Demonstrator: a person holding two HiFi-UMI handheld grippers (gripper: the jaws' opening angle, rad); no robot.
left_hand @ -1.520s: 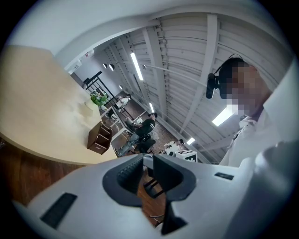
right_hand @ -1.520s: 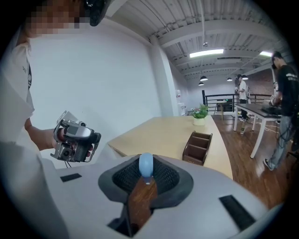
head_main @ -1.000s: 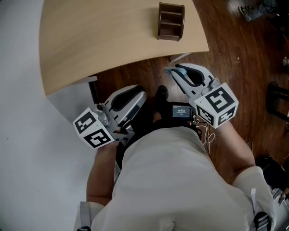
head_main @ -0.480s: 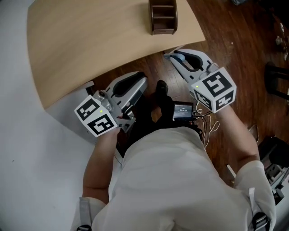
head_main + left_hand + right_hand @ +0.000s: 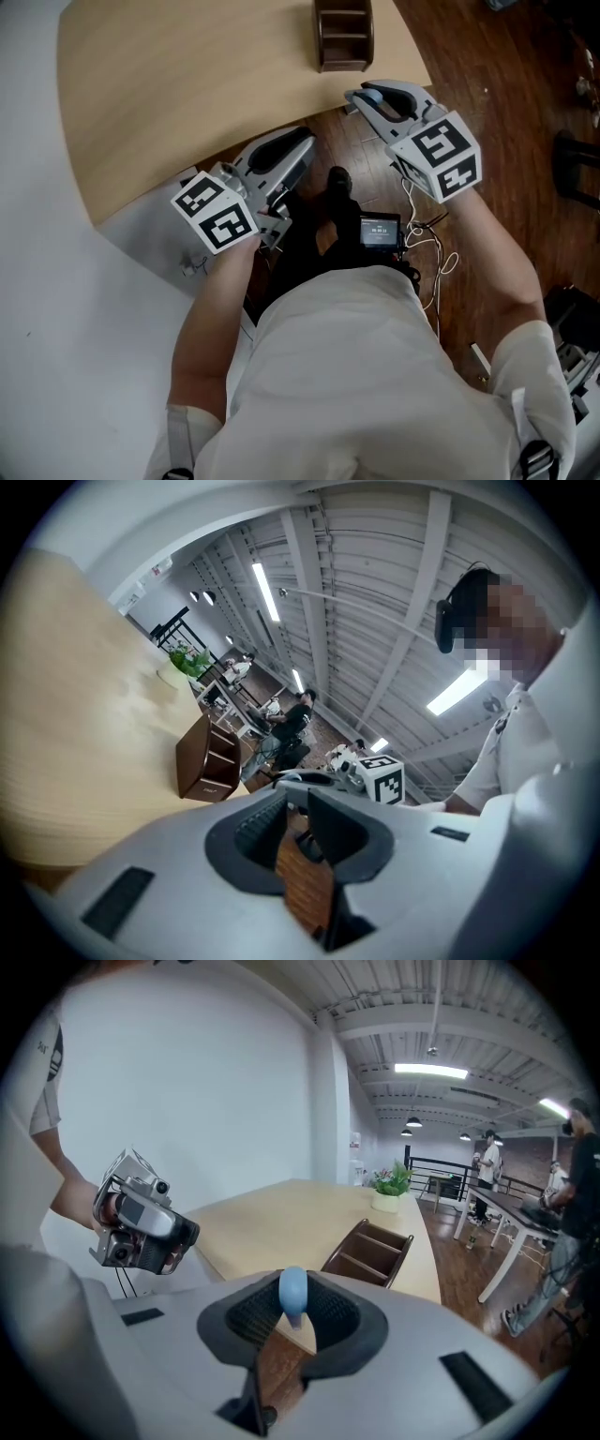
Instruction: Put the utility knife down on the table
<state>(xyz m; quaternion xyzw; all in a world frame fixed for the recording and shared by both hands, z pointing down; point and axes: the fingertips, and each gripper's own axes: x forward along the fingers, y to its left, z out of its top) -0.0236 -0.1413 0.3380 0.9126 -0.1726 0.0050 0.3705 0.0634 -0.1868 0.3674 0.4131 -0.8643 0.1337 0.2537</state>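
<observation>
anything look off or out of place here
Nothing looks spilled, broken or askew. The only thing not where it belongs is the knife: it is clamped in the right tongs, near the edge of the table rather than lying on it. The organizer on the table looks intact.

Overhead plus jaw-level; shared table (image 5: 187, 84)

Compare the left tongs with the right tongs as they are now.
The left tongs stand apart with only floor between them; the right tongs are shut on the blue end of the utility knife. In the head view the right tongs reach the table's edge; the left tongs stop short of it. Both point toward the table.
</observation>
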